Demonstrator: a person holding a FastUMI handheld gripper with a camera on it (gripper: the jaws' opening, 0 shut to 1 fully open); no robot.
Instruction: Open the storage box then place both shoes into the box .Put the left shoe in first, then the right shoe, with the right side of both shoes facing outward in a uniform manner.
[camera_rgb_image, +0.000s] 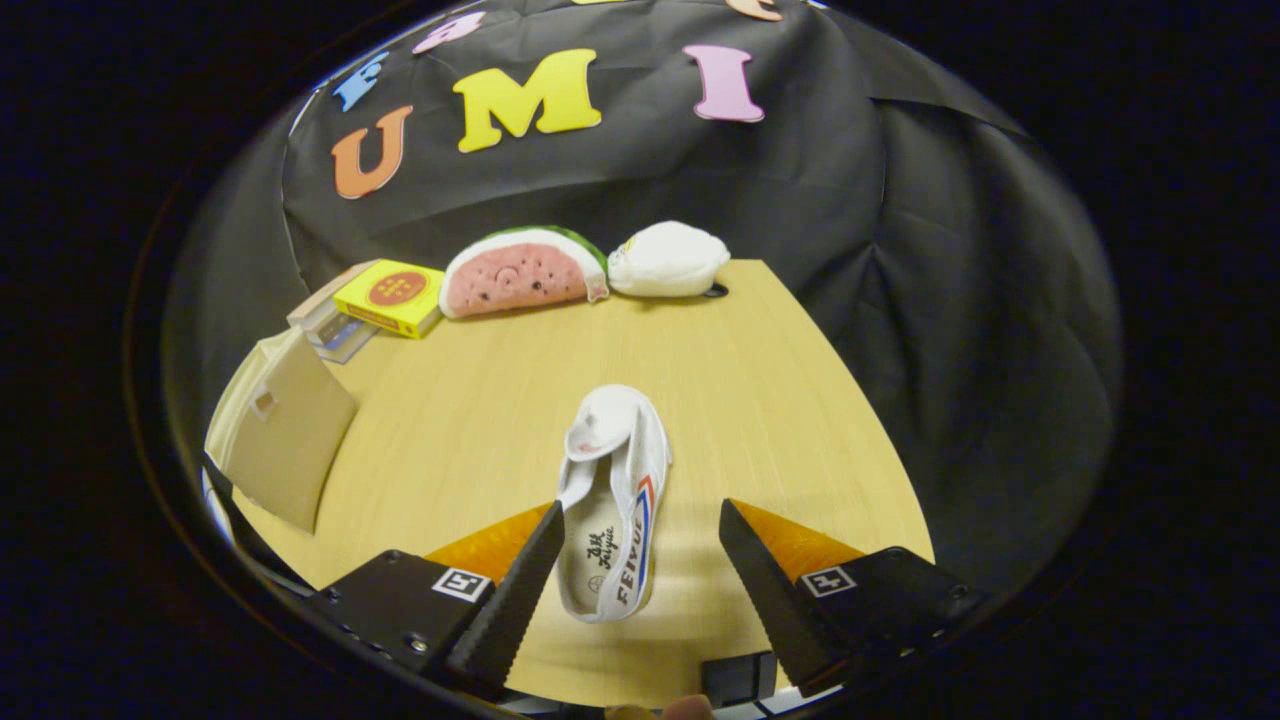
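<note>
The gripper (640, 555) has its two fingers spread wide apart, low in the middle of the picture. A white shoe (612, 500) with red and blue stripes lies flat on the wooden table (760, 400). Its heel end sits between the fingers, closer to the left finger, and its toe points away toward the far side of the table. The fingers do not squeeze the shoe.

At the left of the picture stands the storage box (285, 440), a tan box with its flap open. I cannot tell what is inside it.

In the upper left, past the box, a yellow box (392, 296) rests on a flat pale box (325, 325). At the upper middle a toy watermelon slice (520, 272) lies just beside a white soft toy (668, 260).
</note>
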